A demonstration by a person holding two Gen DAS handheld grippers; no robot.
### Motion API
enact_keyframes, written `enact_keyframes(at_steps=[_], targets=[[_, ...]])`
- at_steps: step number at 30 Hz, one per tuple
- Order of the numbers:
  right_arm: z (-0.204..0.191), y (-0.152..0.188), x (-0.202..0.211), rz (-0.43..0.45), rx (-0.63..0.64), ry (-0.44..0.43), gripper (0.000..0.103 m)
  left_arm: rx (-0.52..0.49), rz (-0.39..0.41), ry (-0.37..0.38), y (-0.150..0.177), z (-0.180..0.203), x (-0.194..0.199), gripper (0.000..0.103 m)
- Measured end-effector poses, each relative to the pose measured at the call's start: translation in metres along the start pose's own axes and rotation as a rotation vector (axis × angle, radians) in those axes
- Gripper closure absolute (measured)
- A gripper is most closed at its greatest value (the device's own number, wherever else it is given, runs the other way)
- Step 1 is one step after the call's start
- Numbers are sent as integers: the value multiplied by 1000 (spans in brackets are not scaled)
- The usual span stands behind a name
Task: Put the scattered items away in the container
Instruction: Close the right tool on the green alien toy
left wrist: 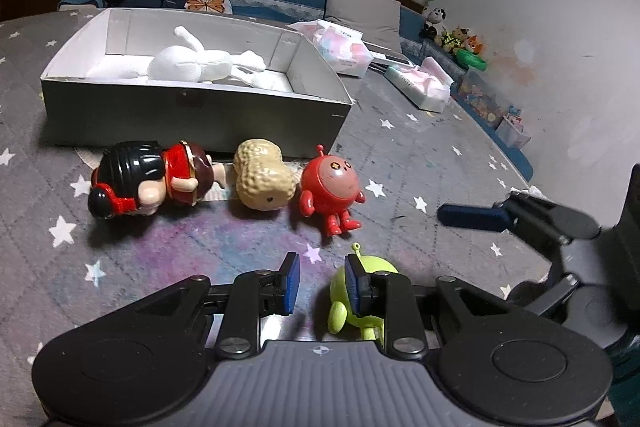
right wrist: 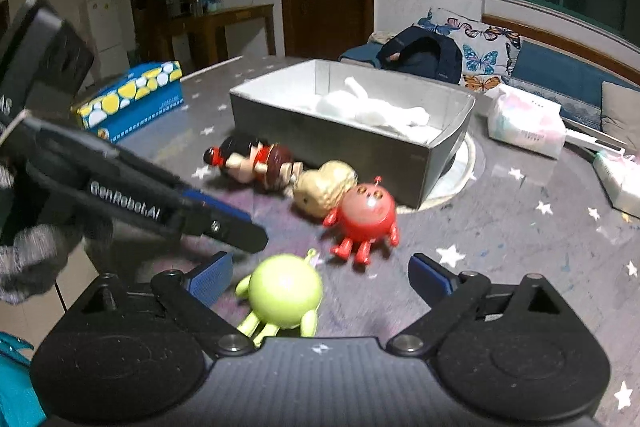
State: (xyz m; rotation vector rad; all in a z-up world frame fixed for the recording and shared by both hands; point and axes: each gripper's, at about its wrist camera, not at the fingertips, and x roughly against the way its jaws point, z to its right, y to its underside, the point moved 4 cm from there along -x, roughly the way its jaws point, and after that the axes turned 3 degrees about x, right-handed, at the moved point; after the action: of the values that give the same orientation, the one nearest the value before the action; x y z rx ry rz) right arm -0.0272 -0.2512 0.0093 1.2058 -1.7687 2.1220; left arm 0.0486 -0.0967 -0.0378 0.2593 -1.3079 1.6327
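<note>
The right gripper (right wrist: 320, 275) hangs low over the cloth with its fingers wide apart, and the green alien toy (right wrist: 286, 293) lies between them, nearer the left finger and not yet touched on either side. The left gripper (left wrist: 322, 283) sits just to the left of that same toy, its fingers parted with a narrow gap and nothing in it; its right pad lies against or just in front of the toy's head, I cannot tell which.

Farther off, three toys lie in a row along the near wall of the grey box (right wrist: 344, 131): the red round robot (right wrist: 366, 217) on the right, the peanut figure (right wrist: 324, 193) in the middle, the black-haired doll (right wrist: 250, 159) on the left. A white plush (right wrist: 372, 111) already lies inside the box.

The step in hand looks like the pick of the green toy. The next move calls for the right fingers to centre on its round body, close, lift clear of the red robot and carry it far over the box wall.
</note>
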Motion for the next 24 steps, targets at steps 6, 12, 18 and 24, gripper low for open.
enact_keyframes(at_steps=[6, 12, 18, 24], targets=[[-7, 9, -9, -28, 6, -3, 12, 7, -13, 11, 3, 2, -4, 76], [-15, 15, -13, -50, 17, -8, 22, 15, -22, 30, 6, 4, -5, 76], [-17, 18, -16, -54, -2, -16, 37, 18, -19, 62, 6, 9, -4, 74], [-16, 19, -17, -57, -12, -17, 46, 44, -25, 73, 5, 6, -6, 72]])
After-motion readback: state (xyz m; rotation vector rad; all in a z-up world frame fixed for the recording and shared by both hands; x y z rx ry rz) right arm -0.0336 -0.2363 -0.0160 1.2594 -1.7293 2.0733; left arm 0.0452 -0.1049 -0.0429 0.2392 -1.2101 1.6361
